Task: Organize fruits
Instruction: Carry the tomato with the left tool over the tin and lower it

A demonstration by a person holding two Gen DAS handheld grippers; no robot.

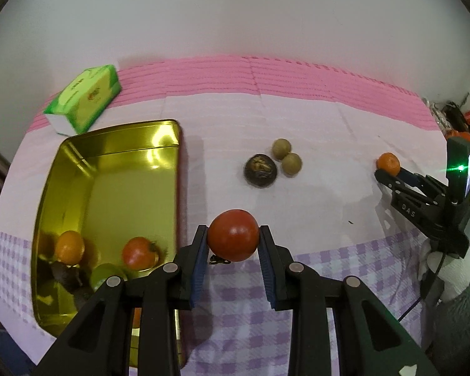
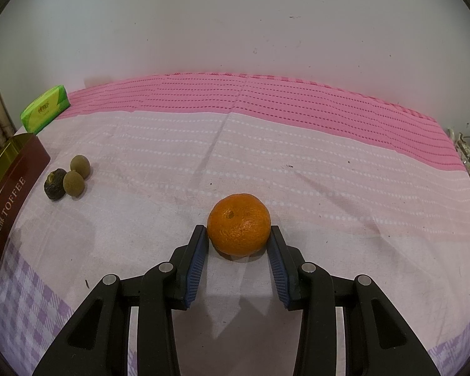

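Your left gripper [image 1: 233, 235] is clamped on a round red tomato [image 1: 233, 235], its blue ribbed pads pressed against both sides of the fruit. The tomato hangs above the cloth, casting a small dark shadow underneath, just to the right of the rectangular gold metal tin [image 1: 109, 163]. Inside that tin you already have a small orange mandarin [image 1: 69, 247], a second red tomato [image 1: 139, 252], a green fruit [image 1: 105, 274] and a dark one in the near corner that is hard to make out.

Your right gripper [image 2: 238, 238] sits on the cloth with a round orange mandarin [image 2: 238, 224] between its fingers. The pads touch the fruit on both sides, and the mandarin rests on the cloth, so you have it gripped but not lifted. In the left wrist view the same gripper shows at the far right, held by your white-gloved hand [image 1: 445, 269].

Between the two grippers, three loose fruits lie touching one another on the pink, white and lilac checked tablecloth [image 2: 297, 156]: a wrinkled dark brown ball [image 1: 260, 170] and two small olive-brown round fruits [image 1: 286, 155]. A green tissue pack [image 1: 84, 97] lies beyond the tin, near the white wall.
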